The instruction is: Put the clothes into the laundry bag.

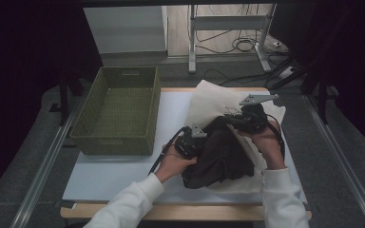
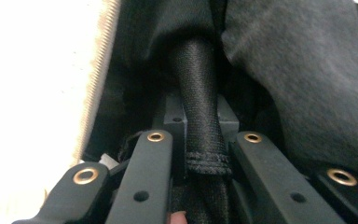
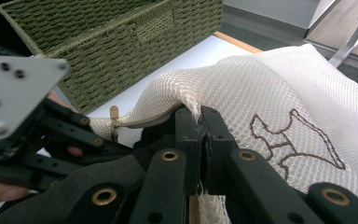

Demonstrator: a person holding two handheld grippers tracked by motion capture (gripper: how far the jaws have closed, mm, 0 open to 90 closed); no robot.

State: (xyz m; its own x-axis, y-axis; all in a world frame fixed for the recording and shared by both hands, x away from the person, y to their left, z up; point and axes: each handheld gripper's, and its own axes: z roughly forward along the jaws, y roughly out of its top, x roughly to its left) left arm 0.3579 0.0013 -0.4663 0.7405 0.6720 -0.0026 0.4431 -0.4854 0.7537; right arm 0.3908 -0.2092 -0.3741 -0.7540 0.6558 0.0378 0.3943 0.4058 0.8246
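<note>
While the right tongs (image 3: 200, 135) pinch the mesh laundry bag's (image 3: 279, 93) edge, the left tongs (image 2: 204, 140) clamp a dark garment (image 1: 221, 154) on the worktop (image 1: 119, 171).

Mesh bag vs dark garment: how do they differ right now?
The mesh bag is cream, open-weave netting with a stitched outline figure; the dark garment is plain, dense, near-black cloth. The mesh bag lies mostly flat beneath, while the dark garment is bunched on top. The right gripper pinches the bag's edge; the left gripper clamps a fold of the garment. Both are soft fabric.
</note>
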